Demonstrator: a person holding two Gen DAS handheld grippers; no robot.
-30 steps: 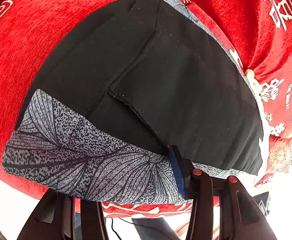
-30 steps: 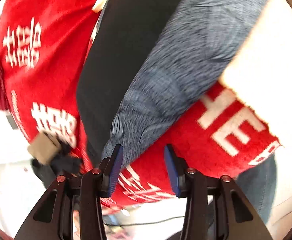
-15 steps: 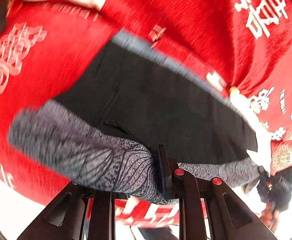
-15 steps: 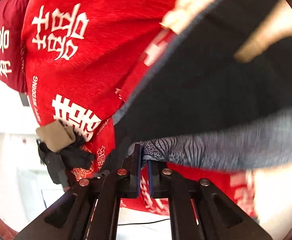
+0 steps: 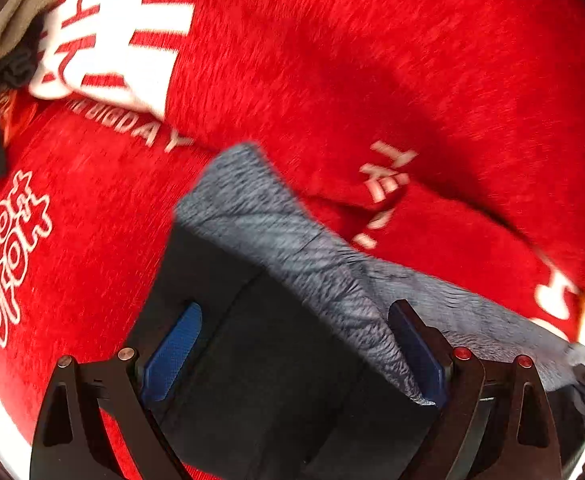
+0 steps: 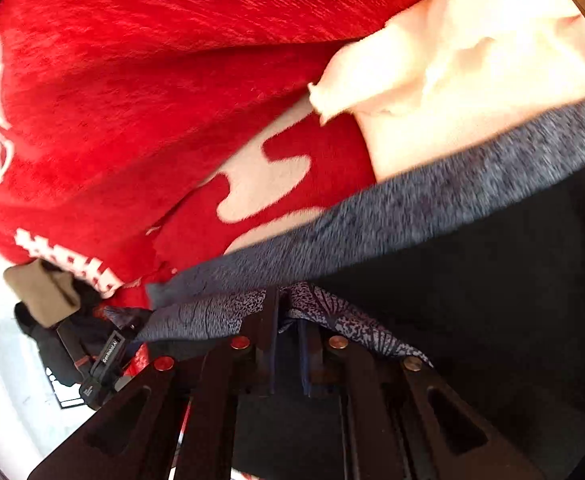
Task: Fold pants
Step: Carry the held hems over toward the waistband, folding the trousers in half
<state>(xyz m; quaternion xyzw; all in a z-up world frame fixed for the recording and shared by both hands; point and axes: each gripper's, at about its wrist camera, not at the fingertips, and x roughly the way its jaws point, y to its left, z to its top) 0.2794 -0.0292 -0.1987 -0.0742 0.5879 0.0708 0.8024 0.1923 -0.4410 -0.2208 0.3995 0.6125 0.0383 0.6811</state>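
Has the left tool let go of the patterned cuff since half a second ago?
Yes. The left tool now stands open over the pants, having carried the grey cuff across the red blanket.

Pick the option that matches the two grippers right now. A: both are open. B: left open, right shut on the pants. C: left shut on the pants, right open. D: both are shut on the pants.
B: the left gripper has its blue pads wide apart over the pants, while the right gripper pinches the patterned grey band.
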